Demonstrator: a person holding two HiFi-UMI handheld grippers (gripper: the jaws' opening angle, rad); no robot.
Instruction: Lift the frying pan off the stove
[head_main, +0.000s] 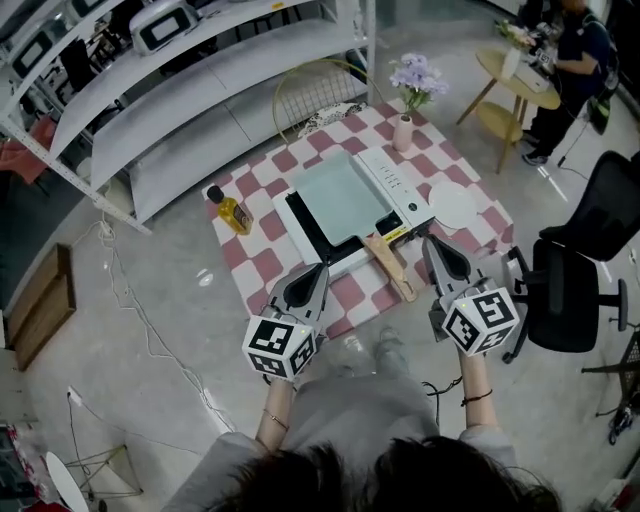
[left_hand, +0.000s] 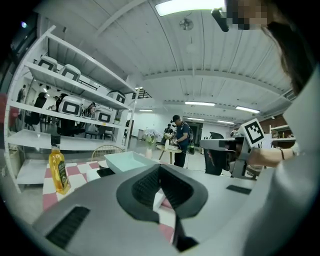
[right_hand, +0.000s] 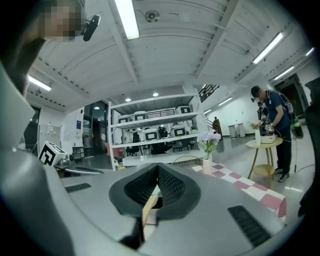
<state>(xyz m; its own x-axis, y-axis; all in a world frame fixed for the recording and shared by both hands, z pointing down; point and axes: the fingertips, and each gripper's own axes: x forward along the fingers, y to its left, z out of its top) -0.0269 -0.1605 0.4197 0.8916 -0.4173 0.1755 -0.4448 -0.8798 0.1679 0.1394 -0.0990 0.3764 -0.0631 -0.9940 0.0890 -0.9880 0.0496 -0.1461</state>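
A square pale-green frying pan sits on a white and black stove on the checkered table, and its wooden handle points toward me. My left gripper hovers shut over the table's near edge, left of the handle, holding nothing. To the handle's right, my right gripper is also shut and empty. In the left gripper view the pan lies beyond the closed left gripper. Below the closed right gripper, the handle shows in the right gripper view.
A yellow oil bottle stands at the table's left edge. A vase of purple flowers is at the far corner and a white plate at the right. A black office chair is right of the table. White shelves stand behind.
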